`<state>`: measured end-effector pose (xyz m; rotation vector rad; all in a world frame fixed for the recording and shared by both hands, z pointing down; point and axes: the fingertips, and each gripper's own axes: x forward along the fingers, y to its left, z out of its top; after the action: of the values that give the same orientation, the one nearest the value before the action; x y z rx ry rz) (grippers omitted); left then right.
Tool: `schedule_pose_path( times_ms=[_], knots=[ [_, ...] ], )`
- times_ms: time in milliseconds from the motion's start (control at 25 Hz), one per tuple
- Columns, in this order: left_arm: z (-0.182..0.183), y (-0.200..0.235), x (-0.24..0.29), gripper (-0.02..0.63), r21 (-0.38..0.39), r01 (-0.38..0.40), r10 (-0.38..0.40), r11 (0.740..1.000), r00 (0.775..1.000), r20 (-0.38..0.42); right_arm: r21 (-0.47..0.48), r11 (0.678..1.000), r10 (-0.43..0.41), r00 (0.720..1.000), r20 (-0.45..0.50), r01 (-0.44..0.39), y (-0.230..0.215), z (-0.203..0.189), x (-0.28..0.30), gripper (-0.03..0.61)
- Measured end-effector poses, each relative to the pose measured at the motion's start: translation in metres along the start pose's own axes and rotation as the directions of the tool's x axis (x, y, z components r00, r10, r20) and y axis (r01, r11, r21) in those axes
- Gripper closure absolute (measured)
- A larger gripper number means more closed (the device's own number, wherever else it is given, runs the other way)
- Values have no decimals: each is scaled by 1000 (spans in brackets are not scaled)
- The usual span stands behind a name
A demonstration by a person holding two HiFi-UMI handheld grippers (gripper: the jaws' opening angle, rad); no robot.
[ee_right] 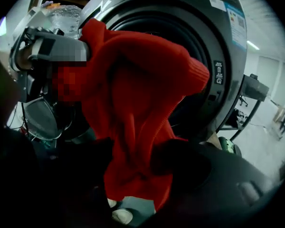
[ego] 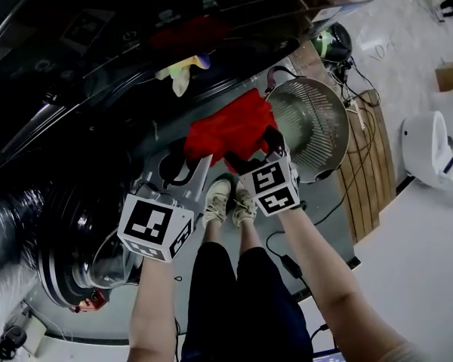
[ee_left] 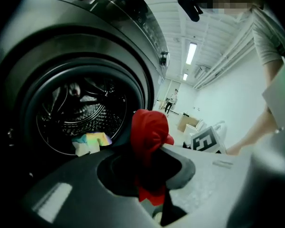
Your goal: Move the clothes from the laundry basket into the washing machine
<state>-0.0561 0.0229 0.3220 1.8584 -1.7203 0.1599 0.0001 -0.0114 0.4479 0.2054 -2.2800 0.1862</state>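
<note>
The left claw (ego: 180, 164) and right claw (ego: 251, 155) each pinch a fold of the red sweater (ego: 230, 130). Soft, light and floppy, it likely handles best gripped by bunched cloth.

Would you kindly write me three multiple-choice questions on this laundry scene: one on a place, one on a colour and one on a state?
1. Where does the pale multicoloured cloth lie?
A) in the drum
B) on a shelf
C) on a chair

2. What colour is the garment held before the washing machine?
A) blue
B) red
C) green

3. How does the left gripper stand?
A) open, empty
B) shut on the garment
C) shut on a bottle

Answers: 1 A, the left gripper view shows it inside the drum's opening; 2 B, it is bright red in every view; 3 B, red cloth is pinched between its jaws.
</note>
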Motion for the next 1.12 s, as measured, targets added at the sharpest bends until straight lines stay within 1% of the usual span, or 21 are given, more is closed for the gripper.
schedule_pose_path(
  times_ms=[40, 80, 120, 160, 200, 240, 320, 400, 480, 600, 680, 760, 960, 1120],
  knots=[
    [-3, 4, -2, 526, -28, -10, 10, 1000, 1000, 8, 3, 1000, -2, 1000, -4, 2, 1, 0, 7, 213],
    [-6, 9, -3, 526, -58, -22, 23, 998, 1000, 16, 8, 1000, 2, 1000, -11, -2, 4, -1, 14, 289],
    [-11, 14, -5, 526, -89, -38, 40, 995, 999, 23, 13, 1000, 8, 1000, -21, -8, 7, -1, 18, 340],
    [-15, 19, -7, 526, -120, -57, 61, 991, 998, 32, 19, 1000, 15, 999, -30, -15, 11, -1, 21, 407],
    [-17, 25, -9, 526, -152, -79, 87, 985, 995, 45, 31, 999, 22, 999, -32, -21, 14, 1, 22, 449],
    [-19, 30, -11, 526, -187, -101, 114, 977, 992, 61, 52, 998, 31, 999, -27, -30, 15, 4, 22, 461],
    [-23, 42, -15, 526, -244, -146, 169, 959, 983, 77, 120, 991, 54, 999, -1, -54, 14, 14, 22, 469],
    [-30, 53, -18, 519, -269, -191, 213, 944, 975, 56, 186, 979, 77, 997, 33, -81, 13, 29, 22, 472],
    [-36, 60, -19, 489, -288, -224, 245, 931, 969, 41, 215, 970, 96, 993, 71, -110, 12, 46, 21, 474],
    [-37, 73, -21, 441, -340, -253, 291, 906, 955, 64, 202, 968, 127, 984, 126, -150, 6, 73, 31, 474],
    [-39, 82, -20, 400, -389, -249, 304, 887, 949, 85, 208, 966, 127, 980, 150, -157, 1, 89, 42, 472],
    [-45, 87, -19, 369, -425, -247, 311, 871, 947, 86, 224, 962, 118, 976, 184, -159, -5, 105, 54, 472],
    [-61, 93, -28, 356, -453, -261, 331, 852, 940, 80, 175, 968, 125, 954, 274, -178, 0, 149, 84, 473],
    [-68, 96, -31, 356, -466, -255, 335, 847, 938, 95, 116, 975, 148, 943, 297, -190, 10, 171, 108, 472]
  ],
)
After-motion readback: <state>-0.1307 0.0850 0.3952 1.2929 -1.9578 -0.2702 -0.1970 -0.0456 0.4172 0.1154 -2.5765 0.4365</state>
